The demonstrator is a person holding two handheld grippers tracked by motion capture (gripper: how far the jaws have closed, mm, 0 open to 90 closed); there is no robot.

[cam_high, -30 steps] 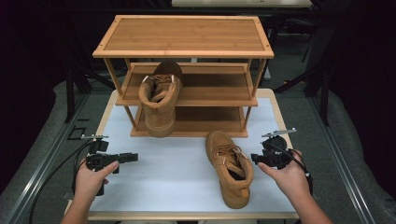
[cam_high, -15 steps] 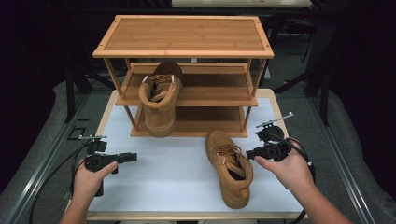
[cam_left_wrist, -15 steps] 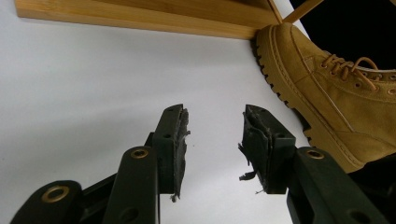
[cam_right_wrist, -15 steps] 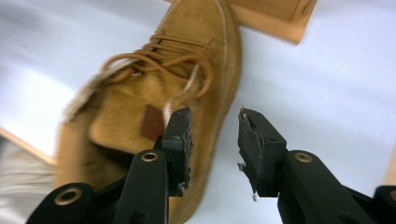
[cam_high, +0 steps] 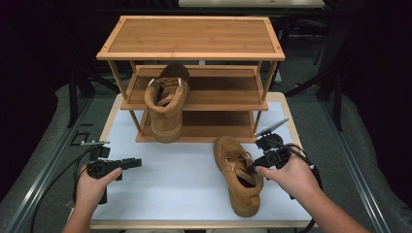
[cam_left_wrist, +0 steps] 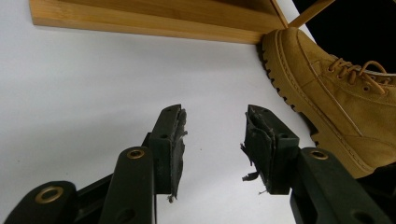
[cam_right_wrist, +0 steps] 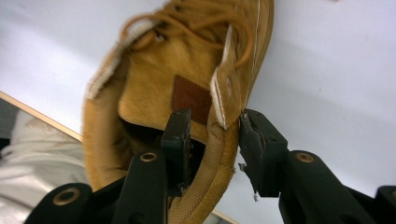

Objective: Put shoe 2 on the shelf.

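Tan boot (cam_high: 239, 177) lies on the white table top (cam_high: 175, 179), just in front of the bamboo shoe rack (cam_high: 192, 36), toe toward the rack, heel toward the person. Its mate (cam_high: 167, 104) already sits on the middle shelf, heel hanging out over the front edge.

Right gripper (cam_high: 257, 167) is at the boot's collar. In the right gripper view one jaw is inside the opening, the other outside, with the padded side wall (cam_right_wrist: 219, 154) between them. The jaws have just been closing, and the pads now look pressed onto that wall, so I read this as a grip on the boot (the inner pad is partly shadowed, so not certain how firm).

Left gripper (cam_high: 114, 165) hovers over bare table well to the left, jaws apart with nothing between them; its pads (cam_left_wrist: 176, 140) look frayed.

Judged step: lifting the boot to shelve it beside its mate.
- A bite on one collar wall will let the heavy toe swing down; grip deep, near the heel counter, not the soft rim.
- Raise slowly and keep the sole level.
- The free left gripper could steady the toe or sole.
- Clear the shelf edge and the rack's right post before sliding in.
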